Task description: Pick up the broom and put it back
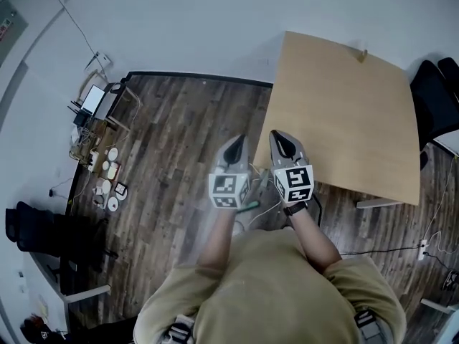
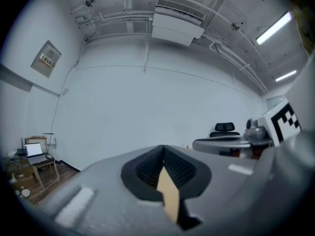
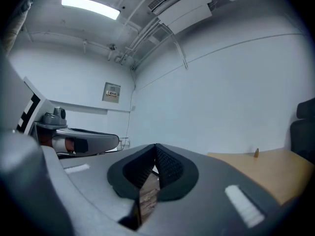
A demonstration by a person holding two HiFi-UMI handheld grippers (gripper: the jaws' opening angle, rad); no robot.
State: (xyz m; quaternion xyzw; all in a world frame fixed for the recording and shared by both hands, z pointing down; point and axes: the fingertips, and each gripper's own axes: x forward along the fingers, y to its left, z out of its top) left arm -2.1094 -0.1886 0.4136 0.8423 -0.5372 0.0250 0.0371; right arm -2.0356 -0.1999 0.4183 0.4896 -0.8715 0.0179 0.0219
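In the head view the left gripper (image 1: 236, 142) and right gripper (image 1: 281, 136) pointed toward twelve o'clock, with the table (image 1: 344, 120) at two o'clock and the broom nowhere in view. The left, then the right gripper view showed jaws pressed together, empty. The broom would likely be light and stiff, best gripped mid-handle.

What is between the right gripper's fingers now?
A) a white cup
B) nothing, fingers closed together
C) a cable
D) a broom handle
B: in the right gripper view, the right gripper has its fingers meeting at the tips with nothing between them. Only the wood floor shows through the slit lower down.
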